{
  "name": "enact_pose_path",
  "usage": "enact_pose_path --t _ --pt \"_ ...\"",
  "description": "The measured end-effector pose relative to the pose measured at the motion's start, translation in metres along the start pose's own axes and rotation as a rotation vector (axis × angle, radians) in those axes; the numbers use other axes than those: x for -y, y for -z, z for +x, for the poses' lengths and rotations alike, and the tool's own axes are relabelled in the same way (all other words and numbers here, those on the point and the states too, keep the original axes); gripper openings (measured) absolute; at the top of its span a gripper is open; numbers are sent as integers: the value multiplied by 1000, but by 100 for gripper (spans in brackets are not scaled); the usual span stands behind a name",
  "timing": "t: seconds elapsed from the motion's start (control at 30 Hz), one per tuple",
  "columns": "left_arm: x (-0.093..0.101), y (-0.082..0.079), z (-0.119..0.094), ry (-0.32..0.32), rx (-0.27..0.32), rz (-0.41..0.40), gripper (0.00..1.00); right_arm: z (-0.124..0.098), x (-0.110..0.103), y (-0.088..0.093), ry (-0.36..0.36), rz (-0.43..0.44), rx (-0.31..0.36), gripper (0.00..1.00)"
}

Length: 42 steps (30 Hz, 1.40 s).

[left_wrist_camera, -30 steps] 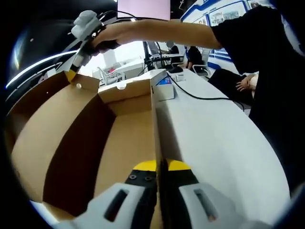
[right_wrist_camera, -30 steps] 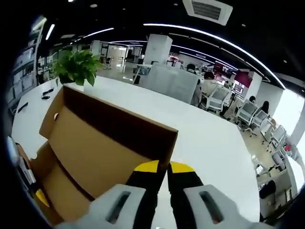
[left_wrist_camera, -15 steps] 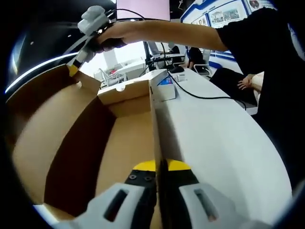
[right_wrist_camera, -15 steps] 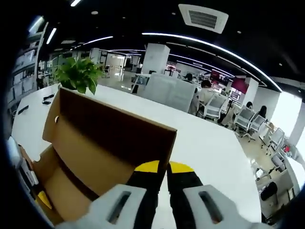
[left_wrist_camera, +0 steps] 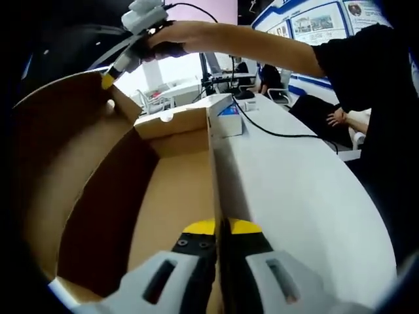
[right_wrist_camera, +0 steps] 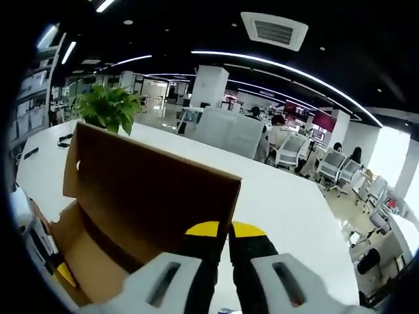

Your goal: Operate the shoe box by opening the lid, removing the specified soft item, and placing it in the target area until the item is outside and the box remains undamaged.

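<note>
Shoe box (left_wrist_camera: 177, 190) of plain brown cardboard lies open on the white desk (left_wrist_camera: 294, 196), running straight ahead from the left tool (left_wrist_camera: 220, 226), whose yellow-tipped jaws are pressed together on the box's near right wall, at the seam where the cardboard meets the desk. In the left gripper view the floor of the box is bare as far as it can be seen, and its left wall is in shadow. The lid (left_wrist_camera: 65, 150) stands raised along the box's far left side, and the right tool (left_wrist_camera: 108, 81) pinches the lid's top corner (a person's hand (left_wrist_camera: 167, 39) and bare forearm reach in from the right to hold it there). In the right gripper view the same lid (right_wrist_camera: 150, 190) rises as a brown panel directly before the right tool (right_wrist_camera: 224, 229), its upper edge caught between the closed jaws, and the box body (right_wrist_camera: 91, 261) sits lower left.

One shoe box, one lid, two tools. Past the box's far end stands one small white carton (left_wrist_camera: 222, 114) with a blue label, and one black cable (left_wrist_camera: 275, 131) runs across the desk. One potted green plant (right_wrist_camera: 105, 108) stands at the desk's far edge, with several office chairs (right_wrist_camera: 340, 167) beyond.
</note>
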<state>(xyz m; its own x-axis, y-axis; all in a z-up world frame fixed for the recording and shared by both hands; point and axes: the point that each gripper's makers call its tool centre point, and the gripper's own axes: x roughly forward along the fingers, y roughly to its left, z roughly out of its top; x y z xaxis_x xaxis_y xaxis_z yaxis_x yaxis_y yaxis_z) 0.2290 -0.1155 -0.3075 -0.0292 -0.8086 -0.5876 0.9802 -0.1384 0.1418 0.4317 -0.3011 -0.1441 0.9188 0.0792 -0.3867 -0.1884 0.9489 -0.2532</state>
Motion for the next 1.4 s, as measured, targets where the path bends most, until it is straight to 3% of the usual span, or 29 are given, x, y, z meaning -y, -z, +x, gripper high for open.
enact_pose_path --t 1.4 --pt "2 0 1 -18 8 29 3 -46 -9 16 -15 66 107 2"
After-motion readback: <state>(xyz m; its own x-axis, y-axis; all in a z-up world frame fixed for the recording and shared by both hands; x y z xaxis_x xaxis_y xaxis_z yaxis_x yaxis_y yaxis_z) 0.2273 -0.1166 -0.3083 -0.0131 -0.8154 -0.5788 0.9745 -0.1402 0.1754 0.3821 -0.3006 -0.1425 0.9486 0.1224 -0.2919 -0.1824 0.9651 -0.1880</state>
